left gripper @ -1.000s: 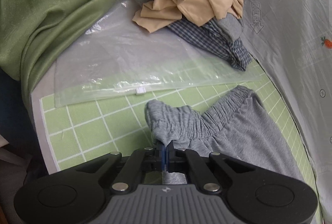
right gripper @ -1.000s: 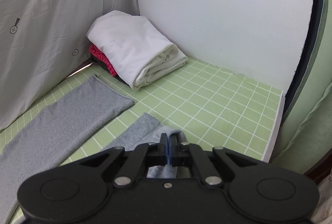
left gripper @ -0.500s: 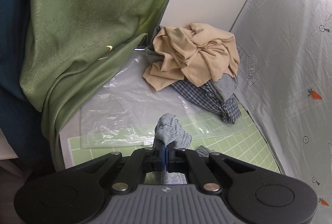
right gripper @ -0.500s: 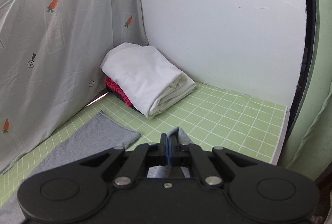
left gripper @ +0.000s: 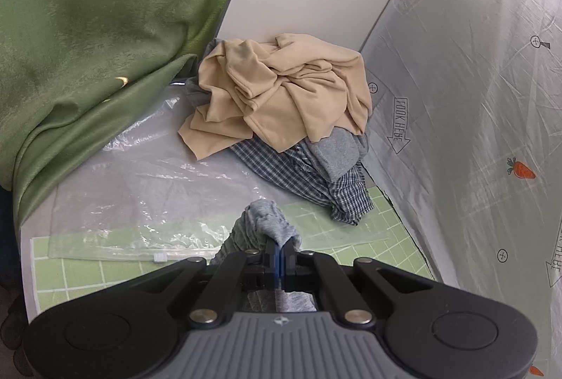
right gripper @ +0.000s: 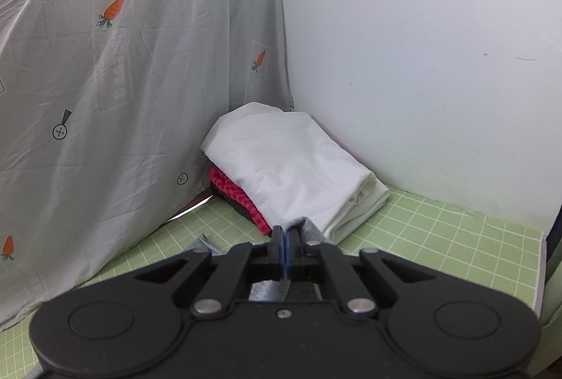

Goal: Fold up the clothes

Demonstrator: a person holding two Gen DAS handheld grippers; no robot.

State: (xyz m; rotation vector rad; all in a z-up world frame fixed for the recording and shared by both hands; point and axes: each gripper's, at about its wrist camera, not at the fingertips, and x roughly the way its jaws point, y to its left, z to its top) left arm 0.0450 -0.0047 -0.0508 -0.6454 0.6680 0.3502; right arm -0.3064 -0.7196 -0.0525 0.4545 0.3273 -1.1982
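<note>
My left gripper (left gripper: 278, 250) is shut on the elastic waistband of grey trousers (left gripper: 261, 226), holding it up above the green grid mat (left gripper: 80, 277). My right gripper (right gripper: 285, 240) is shut on another part of the same grey trousers (right gripper: 311, 228), lifted off the mat (right gripper: 456, 238); most of the garment hangs below both views, hidden by the gripper bodies.
An unfolded pile, a tan garment (left gripper: 281, 91) over a plaid shirt (left gripper: 302, 175), sits at the back left. A clear plastic bag (left gripper: 140, 203) lies on the mat. A folded white garment (right gripper: 291, 168) on red cloth (right gripper: 235, 196) fills the right corner. Carrot-print sheet (right gripper: 105, 80) behind.
Both grippers have risen with the grey trousers; the garment that lay spread on the mat has been lifted and has dropped out of sight below the grippers.
</note>
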